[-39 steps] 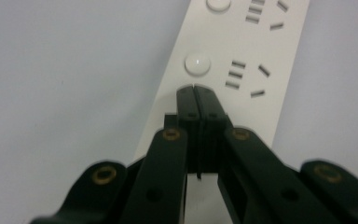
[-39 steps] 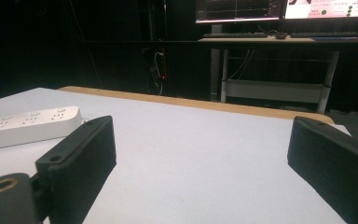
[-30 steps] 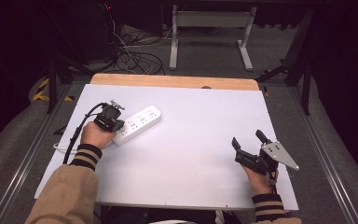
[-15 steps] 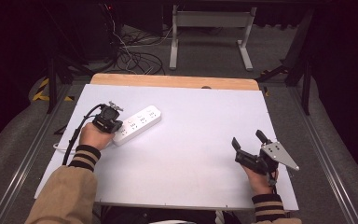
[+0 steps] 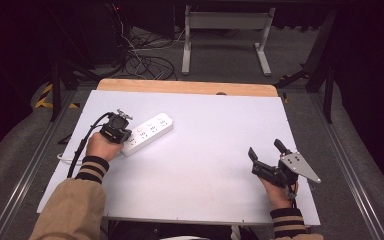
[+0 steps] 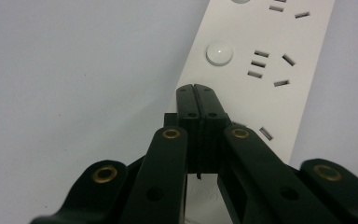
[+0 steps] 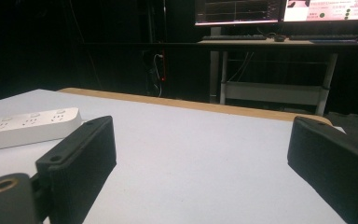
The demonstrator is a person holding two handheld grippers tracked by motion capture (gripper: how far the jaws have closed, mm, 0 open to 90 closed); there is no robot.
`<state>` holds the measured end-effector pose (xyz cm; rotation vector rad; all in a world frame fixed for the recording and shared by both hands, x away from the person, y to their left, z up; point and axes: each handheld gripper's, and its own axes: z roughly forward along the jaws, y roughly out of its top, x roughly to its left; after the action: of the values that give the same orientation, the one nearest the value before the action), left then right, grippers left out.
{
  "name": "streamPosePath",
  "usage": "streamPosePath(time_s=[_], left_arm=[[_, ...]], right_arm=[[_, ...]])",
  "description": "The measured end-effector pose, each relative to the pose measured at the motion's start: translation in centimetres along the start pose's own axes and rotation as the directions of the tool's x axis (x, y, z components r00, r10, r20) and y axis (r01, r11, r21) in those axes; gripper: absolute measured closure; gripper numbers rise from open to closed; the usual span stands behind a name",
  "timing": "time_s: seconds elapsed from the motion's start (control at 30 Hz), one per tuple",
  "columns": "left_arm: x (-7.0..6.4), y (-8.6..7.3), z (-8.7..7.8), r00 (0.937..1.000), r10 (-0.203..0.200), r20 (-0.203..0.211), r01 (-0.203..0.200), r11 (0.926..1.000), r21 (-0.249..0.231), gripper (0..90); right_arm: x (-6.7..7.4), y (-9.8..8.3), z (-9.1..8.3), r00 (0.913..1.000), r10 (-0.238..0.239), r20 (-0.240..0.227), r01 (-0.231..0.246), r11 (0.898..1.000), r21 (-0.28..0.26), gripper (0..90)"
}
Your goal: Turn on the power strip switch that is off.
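One white power strip (image 5: 147,133) lies on the white table (image 5: 200,165), near the left edge and about halfway between the near and far edges, set at a slant with its far end toward the middle. Three socket groups show along its top, each with a round button (image 6: 219,53) beside it, and one white cord (image 5: 66,159) runs off its near end toward the left edge. There are two grippers. The left gripper (image 5: 122,131) sits over the near end of the strip with its jaws pressed together, nothing between them; in the left gripper view the joined tips (image 6: 197,100) rest over the strip's face just short of a button, though contact cannot be told. The right gripper (image 5: 266,150) is held near the near right corner of the table, well apart from the strip, its jaws spread wide and empty. Against the earlier frames nothing differs: both hands, both grippers and the strip sit where they were
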<state>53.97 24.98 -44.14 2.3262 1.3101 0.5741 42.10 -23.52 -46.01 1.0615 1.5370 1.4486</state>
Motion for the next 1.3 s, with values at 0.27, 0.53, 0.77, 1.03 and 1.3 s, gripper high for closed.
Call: streamPosePath(time_s=[0.27, 0.53, 0.77, 1.03, 1.3], left_arm=[[-0.1, 0.2, 0.2, 0.9991, -0.016, 0.039, 0.017, 0.9997, -0.017, 90.0], [-0.9, 0.2, 0.4, 0.9989, 0.027, -0.039, -0.028, 0.9994, -0.021, 90.0], [-0.3, -0.3, 0.3, 1.0000, 0.003, 0.005, -0.002, 0.9986, -0.052, 90.0], [0.7, -0.7, -0.1, 0.9989, -0.019, 0.042, 0.022, 0.9982, -0.056, 90.0], [0.2, -0.7, 0.2, 0.9993, -0.033, 0.019, 0.034, 0.9981, -0.051, 90.0]], right_arm=[[0.0, 0.0, 0.0, 1.0000, -0.001, 0.001, 0.001, 1.000, -0.002, 8.1], [0.0, 0.0, -0.1, 1.0000, 0.002, -0.001, -0.002, 1.000, -0.004, 8.1], [-0.1, 0.0, -0.2, 1.0000, 0.005, 0.006, -0.005, 1.000, 0.001, 8.1], [-0.1, 0.0, -0.1, 0.9999, 0.010, 0.011, -0.010, 1.000, 0.007, 8.1], [-0.1, 0.0, -0.2, 1.0000, 0.002, 0.003, -0.002, 1.000, -0.003, 8.1]])
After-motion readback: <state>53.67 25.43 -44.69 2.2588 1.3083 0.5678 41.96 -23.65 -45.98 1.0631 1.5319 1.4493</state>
